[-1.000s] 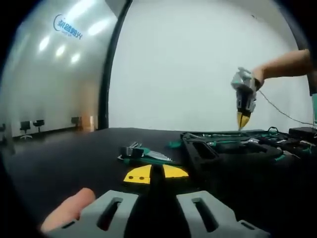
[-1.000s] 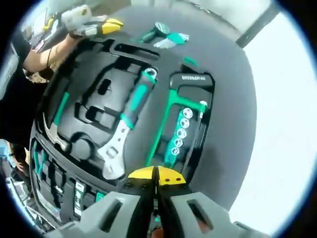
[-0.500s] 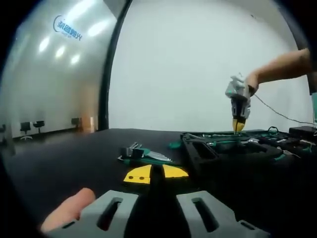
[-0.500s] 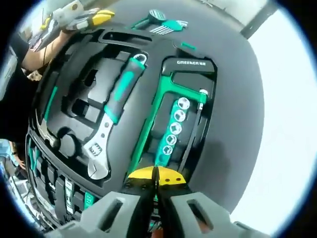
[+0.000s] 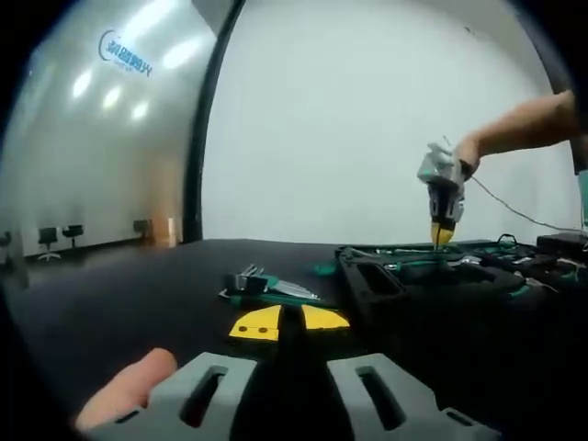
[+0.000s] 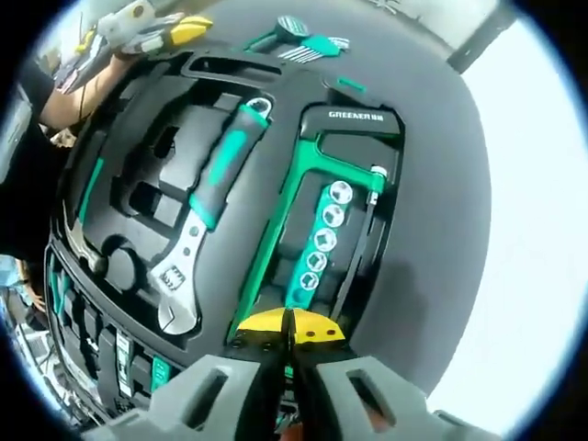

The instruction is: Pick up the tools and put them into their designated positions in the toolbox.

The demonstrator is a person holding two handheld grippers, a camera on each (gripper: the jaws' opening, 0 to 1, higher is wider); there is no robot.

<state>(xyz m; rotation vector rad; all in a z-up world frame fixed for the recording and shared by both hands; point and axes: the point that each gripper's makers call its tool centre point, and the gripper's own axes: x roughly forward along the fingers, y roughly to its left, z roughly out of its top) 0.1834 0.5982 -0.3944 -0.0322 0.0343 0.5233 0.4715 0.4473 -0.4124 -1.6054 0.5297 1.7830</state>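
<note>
Toolbox (image 6: 147, 138) open on dark surface (image 5: 138, 294), wrench (image 6: 207, 207) and hacksaw (image 6: 317, 175) seated inside. Hex keys (image 5: 262, 287) lie left of it. Right gripper (image 6: 289, 328) jaws together above hacksaw; left gripper (image 5: 289, 322) jaws together, near hex keys.

A: Left gripper view sits low, near the black table (image 5: 138, 294), looking level across it toward the toolbox (image 5: 432, 276) and white wall.

B: Right gripper view hangs above, looking steeply down, close over the toolbox (image 6: 184, 119).

A: Shared: toolbox, hex key set (image 5: 262, 285) (image 6: 308, 41), and each other's gripper.
</note>
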